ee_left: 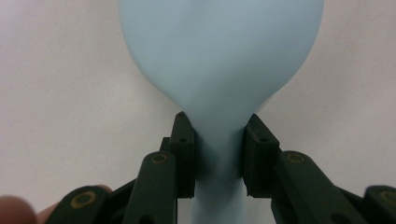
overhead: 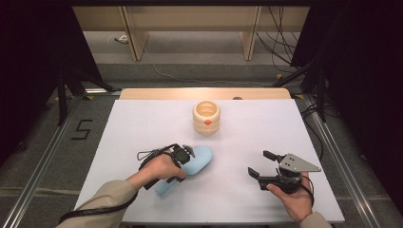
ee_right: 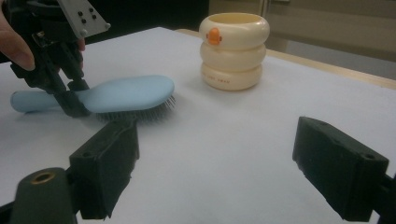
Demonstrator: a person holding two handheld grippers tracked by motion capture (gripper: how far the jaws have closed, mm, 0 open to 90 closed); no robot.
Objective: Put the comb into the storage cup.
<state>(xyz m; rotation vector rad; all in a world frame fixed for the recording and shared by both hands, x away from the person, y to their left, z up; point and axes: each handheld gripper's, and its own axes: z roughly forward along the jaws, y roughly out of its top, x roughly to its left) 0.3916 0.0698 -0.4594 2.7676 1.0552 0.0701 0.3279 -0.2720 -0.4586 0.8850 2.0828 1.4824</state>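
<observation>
Lower frame, our two grippers: left gripper clamps the one blue hairbrush; right gripper gapes empty; one cream cup upper centre.

Brush: pale blue plastic, smooth, matt back; fine dark bristles beneath. Cup: cream, glossy-smooth, looks like plastic or ceramic, cannot tell which. Table: white, matt, smooth top; bare wood far edge. Left gripper and right gripper: black matt plastic; grey metal plate on top.
</observation>
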